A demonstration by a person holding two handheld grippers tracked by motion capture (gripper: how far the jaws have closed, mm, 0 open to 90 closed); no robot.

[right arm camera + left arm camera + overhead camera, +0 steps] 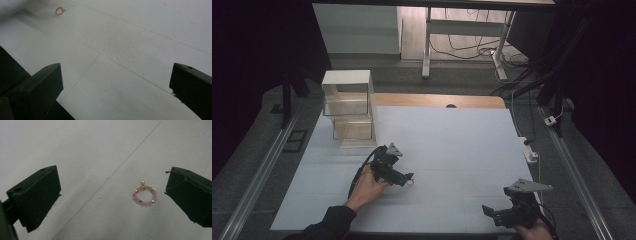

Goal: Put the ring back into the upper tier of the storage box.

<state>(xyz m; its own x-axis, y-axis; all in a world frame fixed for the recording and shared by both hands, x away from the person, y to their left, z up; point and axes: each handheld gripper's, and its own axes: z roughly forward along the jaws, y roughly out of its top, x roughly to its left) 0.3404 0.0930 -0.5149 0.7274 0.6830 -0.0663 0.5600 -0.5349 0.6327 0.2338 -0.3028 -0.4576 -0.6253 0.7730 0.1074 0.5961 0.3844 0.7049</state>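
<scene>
We see the left gripper (112,195) wide open around the bead ring (145,196), untouched; right gripper (116,87) open over the mat (140,37).

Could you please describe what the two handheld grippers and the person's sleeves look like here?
Both the left gripper and the right gripper are black, each with two blocky matte jaws that have small holes near their tips. Each carries a grey three-cornered plate on top. A black cable loops from the left one. The left sleeve is dark.
</scene>
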